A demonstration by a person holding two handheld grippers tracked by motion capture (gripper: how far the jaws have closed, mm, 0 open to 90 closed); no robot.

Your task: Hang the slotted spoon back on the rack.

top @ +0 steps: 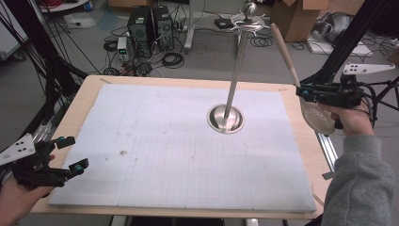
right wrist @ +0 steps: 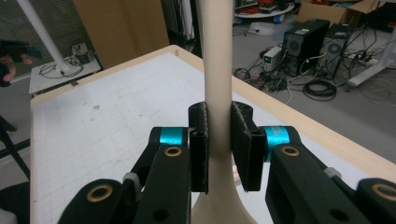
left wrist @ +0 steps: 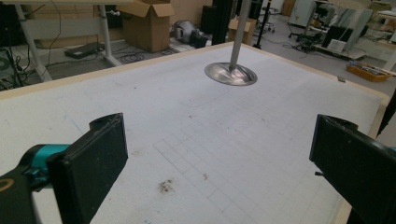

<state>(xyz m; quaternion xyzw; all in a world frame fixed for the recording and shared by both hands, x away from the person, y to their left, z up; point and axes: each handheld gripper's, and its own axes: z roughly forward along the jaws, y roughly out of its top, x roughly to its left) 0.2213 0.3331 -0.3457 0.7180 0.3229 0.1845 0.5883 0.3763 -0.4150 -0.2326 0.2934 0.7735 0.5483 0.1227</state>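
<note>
While the left gripper (top: 69, 153) rests with jaws wide apart at the mat's (top: 179, 155) eight o'clock, a steel stand (top: 227, 117) rises near centre. At three o'clock, the right gripper (right wrist: 219, 140) clamps a slotted spatula's (top: 316, 115) pale handle (right wrist: 218, 93), blade hanging down.

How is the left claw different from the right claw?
The left claw is open with nothing between its jaws, while the right claw is shut on the wooden slotted spoon. The left claw sits low near the front left corner of the white mat, while the right claw is at the table's right edge, with the spoon's handle sticking upward. Both are black with teal parts, and a hand holds each.
</note>
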